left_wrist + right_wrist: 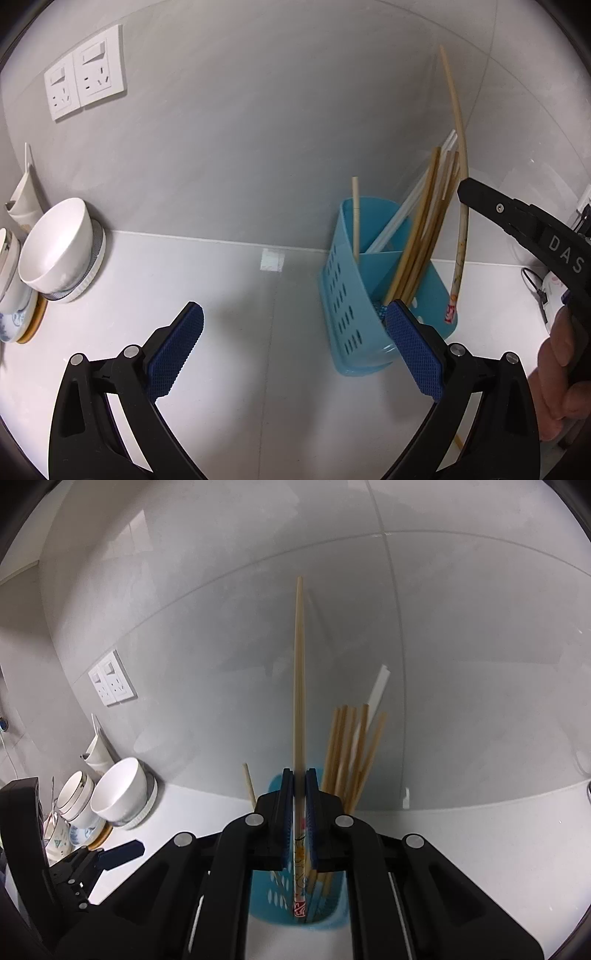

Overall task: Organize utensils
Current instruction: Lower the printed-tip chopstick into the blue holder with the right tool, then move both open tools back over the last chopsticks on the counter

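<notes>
A blue perforated utensil holder (354,295) stands on the white counter by the wall and holds several wooden chopsticks (424,236) and a white utensil. It also shows in the right wrist view (273,893). My right gripper (299,775) is shut on a long decorated chopstick (300,672), held upright over the holder; in the left wrist view this chopstick (460,206) hangs beside the holder's right side, its printed end low. My left gripper (295,317) is open and empty, just left of the holder.
White bowls (59,247) on stacked plates stand at the left by the wall; they also show in the right wrist view (118,794). Wall sockets (85,72) are above them. A cable and small device (546,288) lie at the right.
</notes>
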Available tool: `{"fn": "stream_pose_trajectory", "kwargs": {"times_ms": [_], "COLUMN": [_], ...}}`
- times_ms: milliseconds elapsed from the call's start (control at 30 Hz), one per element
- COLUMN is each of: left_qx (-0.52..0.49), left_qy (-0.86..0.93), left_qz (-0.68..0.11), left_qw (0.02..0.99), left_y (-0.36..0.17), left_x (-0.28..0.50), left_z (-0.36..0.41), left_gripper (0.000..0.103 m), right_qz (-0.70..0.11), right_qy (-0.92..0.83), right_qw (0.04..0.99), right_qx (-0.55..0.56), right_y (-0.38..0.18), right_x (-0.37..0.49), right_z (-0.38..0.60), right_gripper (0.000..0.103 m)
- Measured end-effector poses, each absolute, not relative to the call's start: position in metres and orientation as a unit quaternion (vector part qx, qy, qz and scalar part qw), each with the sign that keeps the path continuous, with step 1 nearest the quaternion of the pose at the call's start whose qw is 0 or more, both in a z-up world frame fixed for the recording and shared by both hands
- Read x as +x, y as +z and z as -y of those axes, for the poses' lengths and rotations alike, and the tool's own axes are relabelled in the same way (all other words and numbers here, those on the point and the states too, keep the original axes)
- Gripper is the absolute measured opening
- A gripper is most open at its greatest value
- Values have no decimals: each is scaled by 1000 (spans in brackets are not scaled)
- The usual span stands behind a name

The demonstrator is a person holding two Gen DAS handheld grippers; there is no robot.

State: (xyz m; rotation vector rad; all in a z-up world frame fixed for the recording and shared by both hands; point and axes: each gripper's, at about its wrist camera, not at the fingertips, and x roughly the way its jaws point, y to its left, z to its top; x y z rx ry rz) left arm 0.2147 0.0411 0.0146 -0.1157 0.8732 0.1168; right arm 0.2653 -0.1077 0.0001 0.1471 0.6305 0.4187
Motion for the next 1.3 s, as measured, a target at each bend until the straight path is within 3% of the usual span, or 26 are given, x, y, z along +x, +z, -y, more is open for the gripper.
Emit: {"fn": "stream_pose_trajectory", "kwargs": {"times_ms": [667,1033,1300], "left_qx": [-62,-75,-78], "left_qy": [85,91,69], "left_qz": [-431,-431,-436], "left_qw": [896,895,894], "left_y": [17,31,37], "left_x": [214,206,197], "left_z": [-65,-52,-14], "left_gripper": [97,97,97], "right_qz": [-341,-357,-378], "right_qy": [196,158,106], "right_qw": [919,920,919], "right_qx": [38,22,19], "right_y": [-41,-20,-22], "right_x": [268,251,226], "right_z": [84,128,187], "right_gripper": [10,72,92]}}
